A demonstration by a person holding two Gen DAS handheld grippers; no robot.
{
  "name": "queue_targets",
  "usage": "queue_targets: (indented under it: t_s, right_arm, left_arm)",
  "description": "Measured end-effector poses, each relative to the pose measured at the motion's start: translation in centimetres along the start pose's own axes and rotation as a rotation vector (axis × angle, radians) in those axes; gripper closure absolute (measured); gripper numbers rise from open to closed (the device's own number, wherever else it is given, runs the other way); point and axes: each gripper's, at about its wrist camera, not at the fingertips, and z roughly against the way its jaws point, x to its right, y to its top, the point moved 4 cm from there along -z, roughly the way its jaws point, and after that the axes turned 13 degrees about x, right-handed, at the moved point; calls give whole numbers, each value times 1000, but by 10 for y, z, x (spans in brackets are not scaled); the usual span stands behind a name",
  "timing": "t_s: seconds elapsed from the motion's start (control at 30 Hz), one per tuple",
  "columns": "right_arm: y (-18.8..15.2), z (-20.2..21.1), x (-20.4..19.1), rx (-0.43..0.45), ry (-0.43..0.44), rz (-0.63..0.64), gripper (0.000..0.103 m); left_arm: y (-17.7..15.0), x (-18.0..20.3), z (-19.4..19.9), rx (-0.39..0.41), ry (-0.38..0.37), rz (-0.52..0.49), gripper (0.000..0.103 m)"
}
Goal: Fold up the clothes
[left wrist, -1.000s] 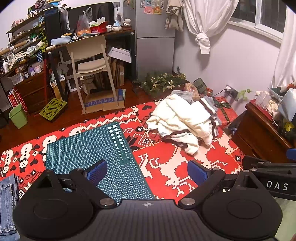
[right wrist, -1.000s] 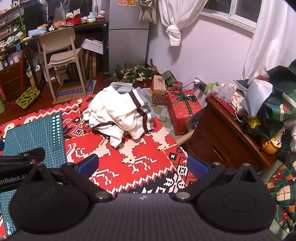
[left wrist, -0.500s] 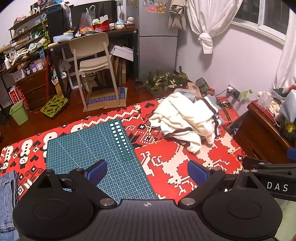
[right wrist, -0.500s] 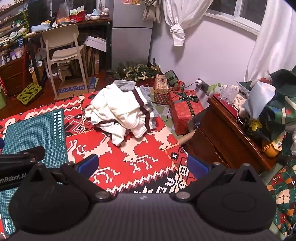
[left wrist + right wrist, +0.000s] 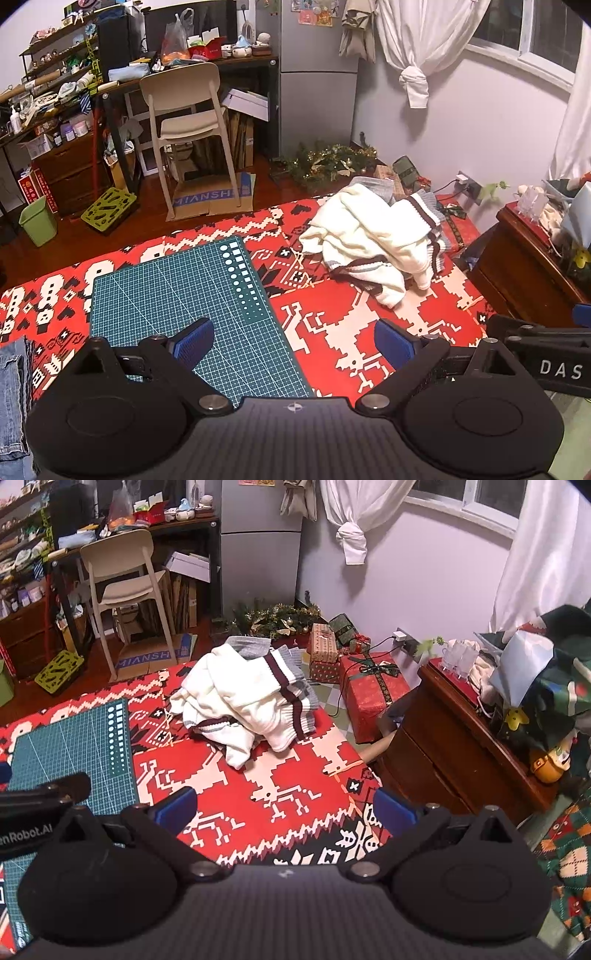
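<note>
Both grippers, left (image 5: 293,341) and right (image 5: 282,808), gape empty; sweater (image 5: 243,698) heaped ahead, probably nearer the right.

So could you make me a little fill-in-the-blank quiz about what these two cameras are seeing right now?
1. The cream sweater lies in a crumpled heap on the red patterned ____.
2. The left gripper hovers with its fingers ____, holding nothing.
3. Under the left gripper lies a green cutting ____.
4. On the floor beyond the sweater, in the right wrist view, stands a red gift box tied with a dark green ____.

Missing words: blanket; open; mat; ribbon
</note>
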Motion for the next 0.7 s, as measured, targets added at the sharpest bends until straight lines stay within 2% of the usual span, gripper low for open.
queue_targets:
  t_s: [0.43, 0.57, 0.7]
  right_arm:
    - [-2, -25, 6, 20, -40, 7, 1]
    - [-5, -42, 6, 16, -35, 25, 1]
    - [-11, -62, 13, -22, 2, -46, 1]
  left_arm:
    - [1, 4, -27, 38, -15, -3, 9]
    - [-1, 5, -41, 53, -52, 18, 9]
    - [-2, 9, -56, 56, -69, 6, 9]
